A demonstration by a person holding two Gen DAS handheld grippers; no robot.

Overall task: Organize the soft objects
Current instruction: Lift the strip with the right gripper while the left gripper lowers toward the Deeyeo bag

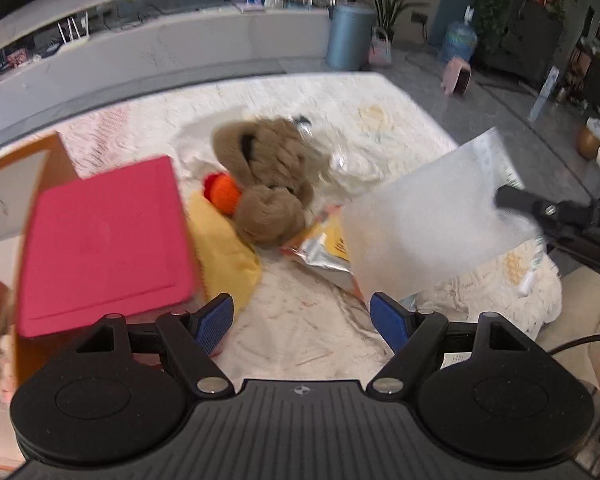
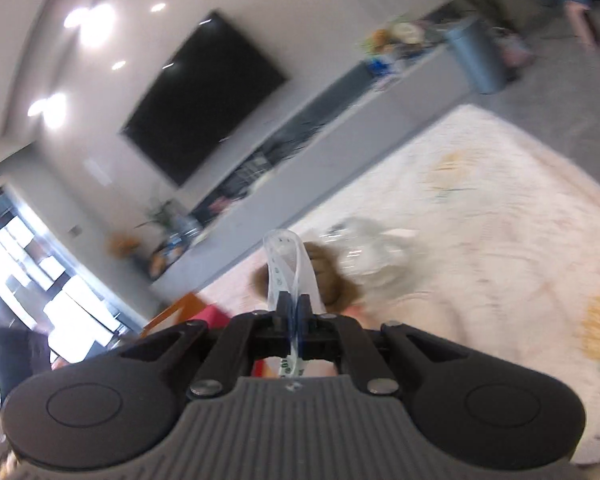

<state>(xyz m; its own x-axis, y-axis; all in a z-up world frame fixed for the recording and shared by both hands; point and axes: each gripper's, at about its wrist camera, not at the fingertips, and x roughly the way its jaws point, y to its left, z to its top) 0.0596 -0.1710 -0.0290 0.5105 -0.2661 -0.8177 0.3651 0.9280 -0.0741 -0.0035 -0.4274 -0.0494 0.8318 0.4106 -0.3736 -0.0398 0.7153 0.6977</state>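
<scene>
1. The right gripper (image 2: 293, 305) has its jaws pressed together on the edge of a frosted translucent plastic bag (image 1: 428, 224), which hangs lifted in the air above the cream quilted cloth (image 1: 300, 328); in the right wrist view the bag's folded edge sticks up past the fingertips.
2. The left gripper (image 1: 302, 322) is spread wide with nothing between its blue ribbed pads (image 1: 216, 322), and it points down at the bare cloth in front of the pile.
3. Beyond it lie the soft things: a brown plush toy (image 1: 268, 184) with an orange knitted part (image 1: 224, 192), resting partly on a yellow cloth (image 1: 224, 256), with a crinkled foil snack packet (image 1: 320, 252) just beside it.
4. A pink flat lid (image 1: 104, 244) sits over an orange-sided cardboard box (image 1: 56, 160) to the left.
5. The step in hand looks like carrying the bag clear of the pile, perhaps to hold it open for filling.
6. Next, the free left gripper probably needs to catch the bag's opposite edge or reach for the plush toy; blur makes the bag's mouth hard to find.
</scene>
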